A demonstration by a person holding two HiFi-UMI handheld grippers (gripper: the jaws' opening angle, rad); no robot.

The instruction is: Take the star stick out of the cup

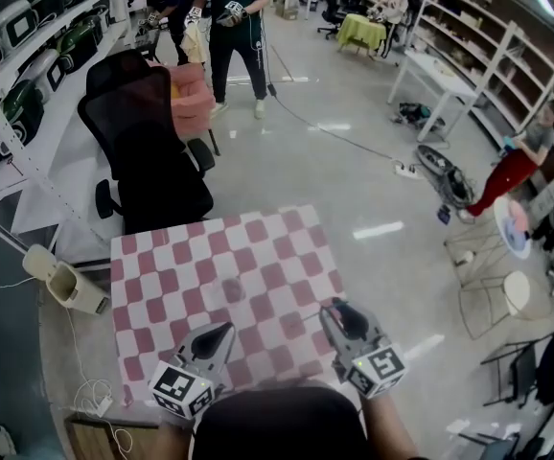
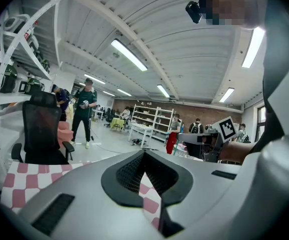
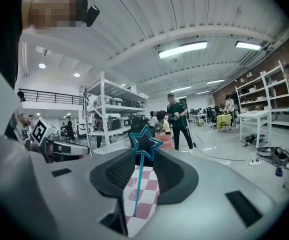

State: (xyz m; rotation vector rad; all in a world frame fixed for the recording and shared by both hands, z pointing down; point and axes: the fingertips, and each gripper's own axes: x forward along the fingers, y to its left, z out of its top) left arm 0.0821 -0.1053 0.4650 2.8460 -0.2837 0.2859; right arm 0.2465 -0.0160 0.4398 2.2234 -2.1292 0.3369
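The star stick (image 3: 144,143), a dark blue star with a teal rim on a thin teal stem, stands upright between the jaws of my right gripper (image 3: 144,156). That gripper is shut on it. No cup shows around the stick in the right gripper view. My right gripper (image 1: 337,307) hovers over the near right part of the pink-and-white checked table (image 1: 162,257). A faint greyish smudge (image 1: 234,290) at mid-table may be a clear cup; I cannot tell. My left gripper (image 1: 221,332) is over the near left edge. In its own view the left gripper (image 2: 144,170) has its tips together and holds nothing.
A black office chair (image 1: 143,142) and a pink chair (image 1: 193,99) stand behind the table. Metal shelving (image 1: 28,46) runs along the left, with a white bin (image 1: 61,281) on the floor. One person stands beyond the chairs (image 1: 237,27), another at far right (image 1: 517,166).
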